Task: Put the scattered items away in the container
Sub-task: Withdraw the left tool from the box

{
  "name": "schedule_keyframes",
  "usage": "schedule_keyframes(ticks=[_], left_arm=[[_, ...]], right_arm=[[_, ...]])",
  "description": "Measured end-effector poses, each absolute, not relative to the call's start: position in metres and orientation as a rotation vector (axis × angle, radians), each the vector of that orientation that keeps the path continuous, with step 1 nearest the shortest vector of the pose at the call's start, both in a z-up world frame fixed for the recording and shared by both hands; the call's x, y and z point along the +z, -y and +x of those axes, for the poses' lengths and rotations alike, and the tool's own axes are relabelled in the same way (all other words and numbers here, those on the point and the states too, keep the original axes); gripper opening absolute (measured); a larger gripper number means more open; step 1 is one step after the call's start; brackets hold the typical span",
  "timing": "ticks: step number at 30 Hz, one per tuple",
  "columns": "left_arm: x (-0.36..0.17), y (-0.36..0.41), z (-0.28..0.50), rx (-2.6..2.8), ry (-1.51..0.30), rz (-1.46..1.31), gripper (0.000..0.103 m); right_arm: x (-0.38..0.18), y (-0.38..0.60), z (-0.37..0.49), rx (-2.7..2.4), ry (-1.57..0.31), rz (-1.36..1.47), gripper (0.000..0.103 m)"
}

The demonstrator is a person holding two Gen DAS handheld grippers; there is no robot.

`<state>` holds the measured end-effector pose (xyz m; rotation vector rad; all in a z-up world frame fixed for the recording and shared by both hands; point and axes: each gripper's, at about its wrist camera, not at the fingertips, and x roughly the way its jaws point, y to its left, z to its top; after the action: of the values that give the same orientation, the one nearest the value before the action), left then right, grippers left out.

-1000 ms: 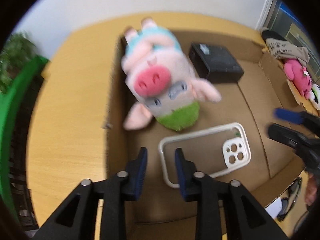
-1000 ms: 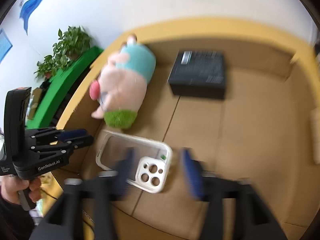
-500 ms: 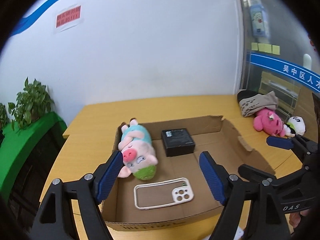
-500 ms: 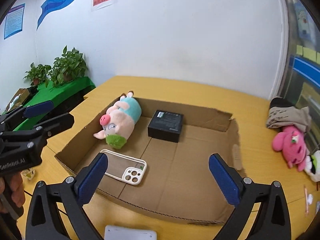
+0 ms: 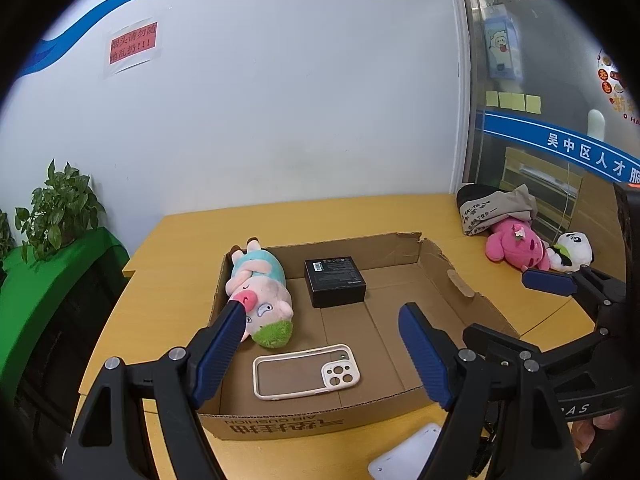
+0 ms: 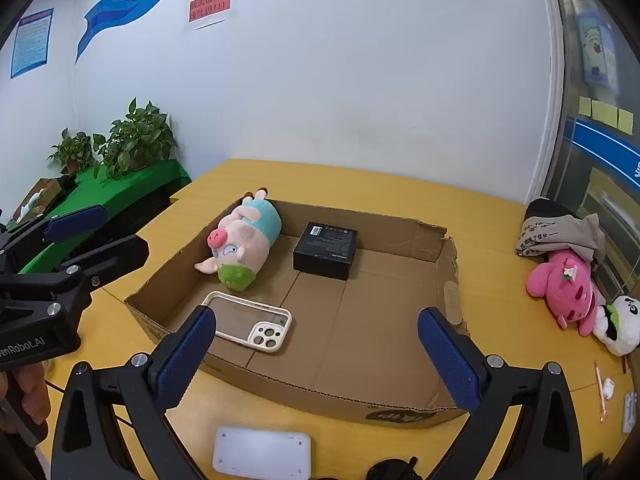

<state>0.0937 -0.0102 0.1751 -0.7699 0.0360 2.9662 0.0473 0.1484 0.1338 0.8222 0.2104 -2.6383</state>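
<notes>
A shallow cardboard box [image 5: 468, 292] [image 6: 450, 264] sits on the yellow table. In it lie a pink pig plush [image 5: 260, 292] [image 6: 244, 240], a black box [image 5: 334, 280] [image 6: 326, 250] and a white phone case [image 5: 306, 372] [image 6: 248, 320]. My left gripper [image 5: 324, 354] is open and empty, held above the box's near edge; it also shows in the right wrist view [image 6: 98, 232]. My right gripper [image 6: 316, 360] is open and empty over the box's near right side; it also shows in the left wrist view [image 5: 516, 304].
A pink plush [image 5: 516, 246] [image 6: 564, 288], a panda plush [image 5: 572, 250] [image 6: 618, 326] and a folded cloth bag [image 5: 496, 208] [image 6: 560, 232] lie at the table's right. A white flat item [image 6: 262, 456] [image 5: 408, 452] lies near the front edge. Plants [image 6: 132, 140] stand left.
Both grippers have pulled up and back from inside the box and opened wide. The pig plush now lies released in the box's left side.
</notes>
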Motion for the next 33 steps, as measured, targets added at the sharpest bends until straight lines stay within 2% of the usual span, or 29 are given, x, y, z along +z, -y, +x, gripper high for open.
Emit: schedule_keyframes(ticks=[8, 21, 29, 33], left_arm=[[0.159, -0.004, 0.093, 2.965, -0.064, -0.835, 0.079], [0.145, -0.008, 0.09, 2.906, 0.017, -0.884, 0.079], [0.13, -0.008, 0.084, 2.872, 0.031, -0.944, 0.079], [0.11, -0.009, 0.088, 2.82, 0.038, -1.019, 0.079]], right_arm=[[0.126, -0.165, 0.055, -2.618, -0.199, 0.836, 0.103], [0.114, -0.187, 0.044, -2.601, -0.183, 0.907, 0.103], [0.1, -0.185, 0.046, -2.517, -0.269, 0.891, 0.103], [0.073, -0.194, 0.054, -2.394, -0.435, 0.916, 0.103]])
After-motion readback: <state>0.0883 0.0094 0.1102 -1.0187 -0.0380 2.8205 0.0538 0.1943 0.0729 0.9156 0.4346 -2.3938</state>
